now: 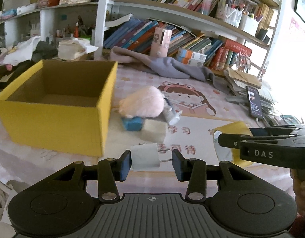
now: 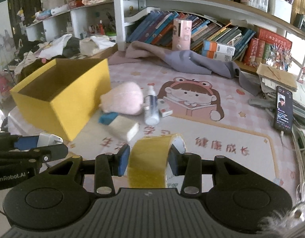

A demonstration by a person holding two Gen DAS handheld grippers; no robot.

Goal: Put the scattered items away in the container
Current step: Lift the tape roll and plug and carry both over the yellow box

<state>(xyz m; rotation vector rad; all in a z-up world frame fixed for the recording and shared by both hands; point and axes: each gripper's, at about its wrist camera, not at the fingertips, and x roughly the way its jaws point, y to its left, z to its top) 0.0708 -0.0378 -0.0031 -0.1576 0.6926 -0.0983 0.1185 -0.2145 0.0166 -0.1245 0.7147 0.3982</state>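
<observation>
Fingers of my left gripper [image 1: 151, 161] are clamping a white plug adapter [image 1: 145, 156]; my right gripper [image 2: 149, 161], lettered "DAS", is squeezing a yellow tape roll [image 2: 150, 160], both nearing the open yellow cardboard box [image 1: 53, 119].

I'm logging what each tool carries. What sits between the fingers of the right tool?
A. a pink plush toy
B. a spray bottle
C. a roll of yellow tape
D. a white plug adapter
C: the right wrist view shows the roll of yellow tape clamped in the right tool; the white plug adapter is in the left tool.
</observation>
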